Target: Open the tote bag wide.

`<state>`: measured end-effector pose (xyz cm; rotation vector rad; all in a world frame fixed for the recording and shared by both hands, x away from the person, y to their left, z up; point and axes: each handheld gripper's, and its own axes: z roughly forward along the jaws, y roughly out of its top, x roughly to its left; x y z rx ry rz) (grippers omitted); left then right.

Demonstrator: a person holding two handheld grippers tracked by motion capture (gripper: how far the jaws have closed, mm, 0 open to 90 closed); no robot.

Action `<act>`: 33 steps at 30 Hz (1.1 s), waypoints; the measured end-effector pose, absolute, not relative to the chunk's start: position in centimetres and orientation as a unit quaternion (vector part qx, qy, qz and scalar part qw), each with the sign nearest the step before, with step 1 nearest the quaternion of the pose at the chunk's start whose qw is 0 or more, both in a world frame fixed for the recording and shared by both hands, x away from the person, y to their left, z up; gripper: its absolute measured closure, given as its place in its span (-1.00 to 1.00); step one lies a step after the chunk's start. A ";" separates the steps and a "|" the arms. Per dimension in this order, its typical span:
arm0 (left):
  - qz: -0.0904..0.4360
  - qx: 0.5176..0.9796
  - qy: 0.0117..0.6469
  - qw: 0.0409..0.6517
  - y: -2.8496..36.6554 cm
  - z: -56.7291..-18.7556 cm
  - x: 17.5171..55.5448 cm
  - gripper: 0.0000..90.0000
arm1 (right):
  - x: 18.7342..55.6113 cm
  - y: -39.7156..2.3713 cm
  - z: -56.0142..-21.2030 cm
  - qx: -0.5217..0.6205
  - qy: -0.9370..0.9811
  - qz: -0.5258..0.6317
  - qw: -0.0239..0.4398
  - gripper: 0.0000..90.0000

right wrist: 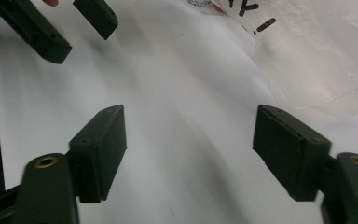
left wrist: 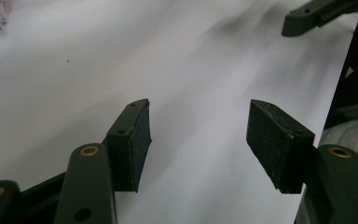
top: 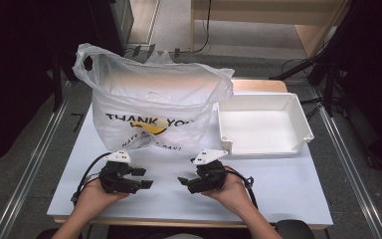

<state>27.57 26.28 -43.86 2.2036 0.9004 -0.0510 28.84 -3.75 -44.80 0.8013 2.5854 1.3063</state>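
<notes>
Bag (top: 154, 107) near grippers, tray (top: 263, 144) beside, bare table (top: 288, 184) front edge

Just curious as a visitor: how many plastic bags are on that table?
1. The plastic bag stands at the table's back left, beside the white tray. Its contents are hidden.

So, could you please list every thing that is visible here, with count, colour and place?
bag: one, clear white plastic with black and yellow print, back left of the table, standing open.
tray: one, white, empty, right of the bag.
table: one, white top.
left claw: one, black, near edge left of centre, jaws open, holding nothing.
right claw: one, black, near edge facing the left claw, jaws open, holding nothing.
hands: two, at the near edge, one holding each claw.
</notes>
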 end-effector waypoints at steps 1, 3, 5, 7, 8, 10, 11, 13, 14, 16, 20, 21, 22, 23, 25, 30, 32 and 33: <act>-0.015 0.861 0.351 0.368 26.3 -43.9 27.5 -0.12 | 28.9 -3.8 -44.8 0.268 0.859 0.432 0.062 -0.27; -0.011 0.862 0.350 0.367 26.3 -43.9 27.5 -0.14 | 29.0 -3.8 -44.9 0.270 0.859 0.431 0.055 -0.26; -0.006 0.864 0.347 0.364 26.4 -44.0 27.5 -0.14 | 29.1 -3.7 -44.9 0.272 0.860 0.429 0.047 -0.22; -0.007 0.869 0.338 0.363 26.6 -44.0 27.6 -0.08 | 29.1 -3.8 -44.9 0.266 0.862 0.429 0.049 -0.18; -0.009 0.867 0.339 0.364 26.7 -44.0 27.7 -0.07 | 29.1 -3.8 -44.9 0.264 0.862 0.430 0.047 -0.15; -0.016 0.864 0.342 0.370 26.8 -44.0 27.8 -0.06 | 29.1 -3.8 -44.8 0.263 0.860 0.435 0.045 -0.12; -0.016 0.864 0.342 0.370 26.8 -44.0 27.8 -0.06 | 29.1 -3.8 -44.8 0.263 0.860 0.435 0.045 -0.12; -0.013 0.861 0.344 0.374 27.0 -43.9 27.8 -0.06 | 29.2 -3.9 -44.7 0.263 0.858 0.439 0.043 -0.11; -0.011 0.859 0.342 0.381 27.1 -43.9 27.8 -0.06 | 29.3 -4.0 -44.7 0.264 0.858 0.439 0.043 -0.11; -0.008 0.858 0.342 0.382 27.1 -43.8 27.8 -0.06 | 29.3 -4.1 -44.8 0.265 0.859 0.436 0.039 -0.11; -0.005 0.857 0.343 0.385 27.2 -43.8 27.8 -0.05 | 29.4 -4.1 -44.7 0.267 0.858 0.436 0.043 -0.11; -0.005 0.857 0.343 0.385 27.2 -43.8 27.8 -0.04 | 29.4 -4.1 -44.7 0.267 0.858 0.436 0.043 -0.11; -0.003 0.855 0.344 0.388 27.3 -43.7 27.7 -0.03 | 29.4 -4.1 -44.7 0.265 0.858 0.437 0.047 -0.11; 0.000 0.855 0.345 0.387 27.3 -43.7 27.7 -0.03 | 29.4 -4.1 -44.7 0.265 0.857 0.438 0.048 -0.11; 0.001 0.854 0.347 0.388 27.4 -43.7 27.7 0.00 | 29.4 -4.1 -44.6 0.266 0.856 0.440 0.050 -0.11; 0.002 0.852 0.348 0.391 27.6 -43.6 27.7 0.07 | 29.4 -4.2 -44.6 0.269 0.854 0.443 0.047 -0.11; 0.001 0.852 0.348 0.391 27.6 -43.6 27.7 0.07 | 29.4 -4.2 -44.6 0.269 0.854 0.442 0.048 -0.11; 0.001 0.852 0.348 0.391 27.6 -43.6 27.7 0.06 | 29.4 -4.2 -44.6 0.269 0.854 0.443 0.048 -0.11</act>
